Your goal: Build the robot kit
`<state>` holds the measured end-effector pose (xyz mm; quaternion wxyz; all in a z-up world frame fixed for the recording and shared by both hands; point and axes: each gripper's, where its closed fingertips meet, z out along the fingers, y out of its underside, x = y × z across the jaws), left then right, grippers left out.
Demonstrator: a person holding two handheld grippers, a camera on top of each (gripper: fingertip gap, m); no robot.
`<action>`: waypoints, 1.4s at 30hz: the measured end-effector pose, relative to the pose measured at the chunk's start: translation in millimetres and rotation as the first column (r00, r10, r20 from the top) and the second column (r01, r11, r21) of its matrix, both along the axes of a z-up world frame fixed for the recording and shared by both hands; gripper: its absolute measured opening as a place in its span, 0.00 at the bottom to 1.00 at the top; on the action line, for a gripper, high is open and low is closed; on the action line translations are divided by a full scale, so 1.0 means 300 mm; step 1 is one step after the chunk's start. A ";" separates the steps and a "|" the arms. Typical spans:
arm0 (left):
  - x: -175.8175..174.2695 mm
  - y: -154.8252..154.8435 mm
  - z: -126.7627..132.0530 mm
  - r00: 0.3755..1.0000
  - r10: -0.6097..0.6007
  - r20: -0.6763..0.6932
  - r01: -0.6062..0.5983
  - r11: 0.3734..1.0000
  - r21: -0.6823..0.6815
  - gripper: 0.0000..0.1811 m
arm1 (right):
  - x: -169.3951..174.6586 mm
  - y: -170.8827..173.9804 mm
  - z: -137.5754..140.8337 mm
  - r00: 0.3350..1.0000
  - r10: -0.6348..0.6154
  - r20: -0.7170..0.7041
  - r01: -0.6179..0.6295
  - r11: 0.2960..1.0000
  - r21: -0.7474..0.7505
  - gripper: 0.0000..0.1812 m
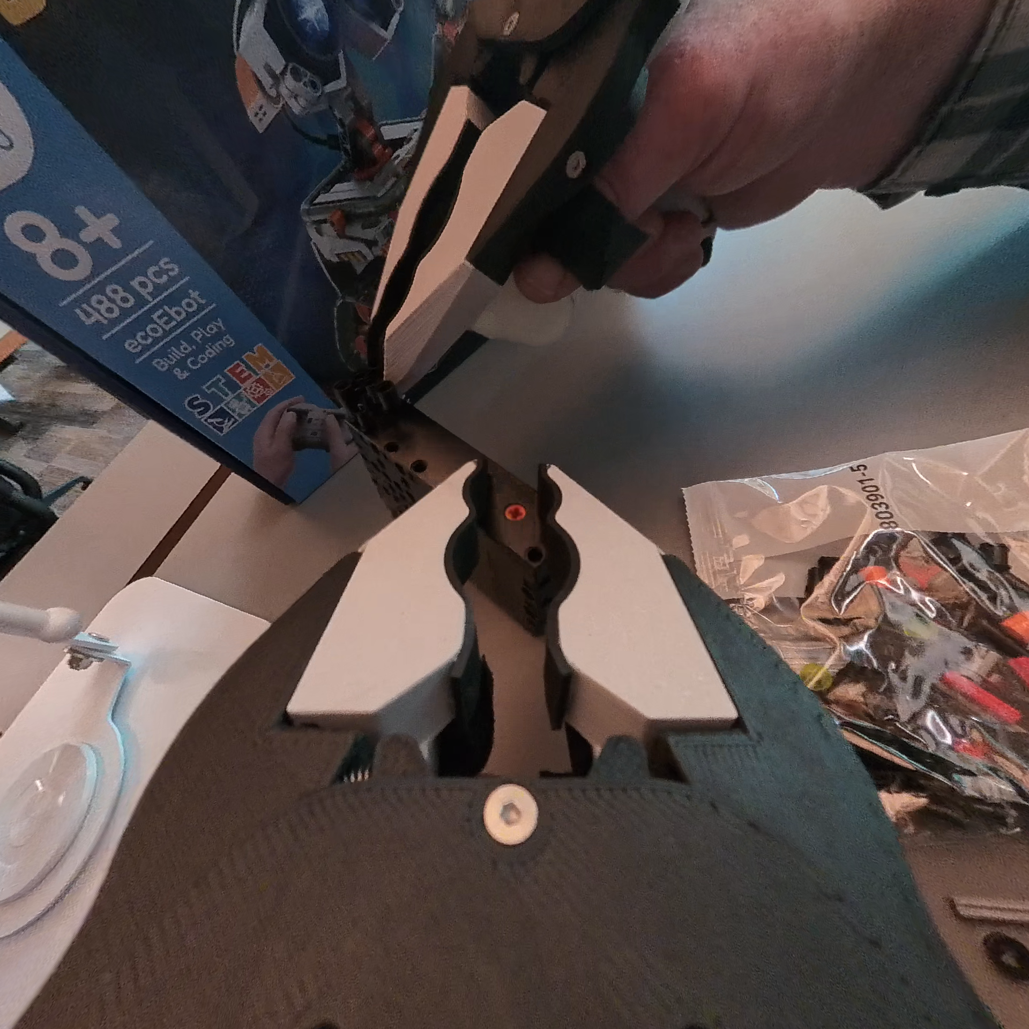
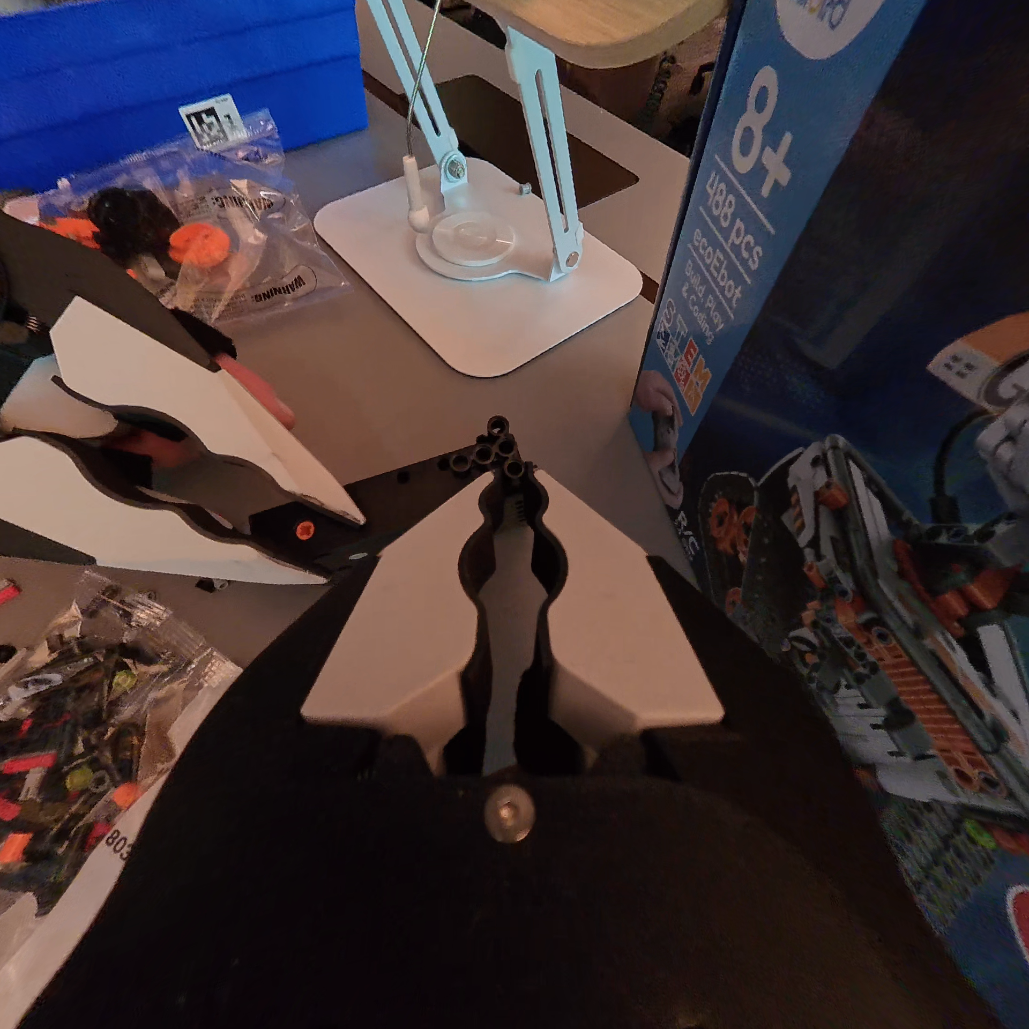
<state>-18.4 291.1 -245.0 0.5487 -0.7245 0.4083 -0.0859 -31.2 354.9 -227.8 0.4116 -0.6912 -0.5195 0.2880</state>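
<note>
Left wrist view: left claw [image 1: 509, 515] pinches the near end of the black perforated beam [image 1: 406, 451]; its long axis runs ahead and leftward, to the right claw [image 1: 384, 362], pressed onto the far-end connector cluster [image 2: 498, 445] just above the tabletop [image 1: 724, 378].

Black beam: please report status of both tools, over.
Left tool shut on black beam. Right tool shut on its far end. Blue box close beside.

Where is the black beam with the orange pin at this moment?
The black beam is held between both grippers above the grey table: the left gripper grips its pin end, the right gripper the far end beside the blue box.
</note>
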 end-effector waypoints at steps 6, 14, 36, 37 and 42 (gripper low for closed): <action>-0.014 -0.003 0.002 0.998 0.018 0.053 -0.016 0.999 -0.048 0.06 | -0.024 0.011 0.020 0.999 -0.001 -0.038 0.004 0.998 0.063 0.02; -0.241 0.083 -0.111 0.927 0.271 -0.261 -0.337 0.906 -0.255 0.47 | -0.002 0.001 -0.035 0.999 0.052 -0.007 -0.052 0.999 0.016 0.02; -0.211 0.034 -0.058 0.921 0.336 0.197 -0.172 0.804 -0.569 0.36 | 0.021 -0.127 0.063 0.984 0.138 -0.112 -0.125 0.985 0.117 0.03; -0.200 0.026 -0.027 0.901 0.344 0.264 -0.146 0.814 -0.562 0.36 | 0.023 -0.141 0.089 0.980 0.143 -0.139 -0.123 0.982 0.141 0.03; -0.116 -0.029 0.077 0.783 0.332 0.526 -0.009 0.852 -0.524 0.36 | 0.024 -0.184 0.184 0.968 0.135 -0.210 -0.081 0.966 0.245 0.03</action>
